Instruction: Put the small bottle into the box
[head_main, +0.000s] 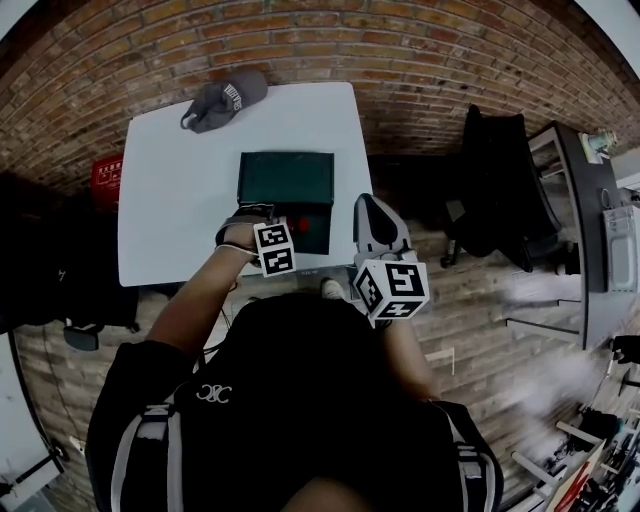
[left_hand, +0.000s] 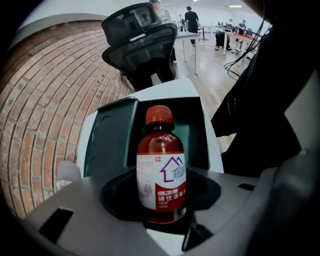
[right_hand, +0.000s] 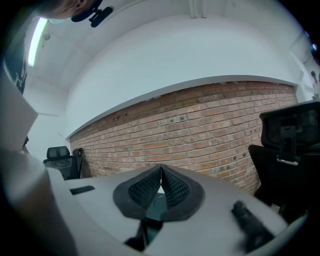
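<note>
A small brown bottle (left_hand: 161, 175) with a red cap and a red-and-white label stands upright between the jaws of my left gripper (left_hand: 161, 202), which is shut on it. Right behind it lies the open dark green box (left_hand: 115, 137), lid raised to the left. In the head view the left gripper (head_main: 283, 235) hovers at the box's near edge on the white table (head_main: 170, 200), and the red cap (head_main: 296, 222) shows just over the box (head_main: 287, 180). My right gripper (right_hand: 160, 174) is shut and empty, pointing at a brick wall; it hangs off the table's right front corner (head_main: 378, 235).
A grey baseball cap (head_main: 225, 98) lies at the table's far left corner. A red crate (head_main: 107, 178) stands on the floor left of the table. A black office chair (head_main: 495, 190) stands to the right, near a desk (head_main: 590, 220).
</note>
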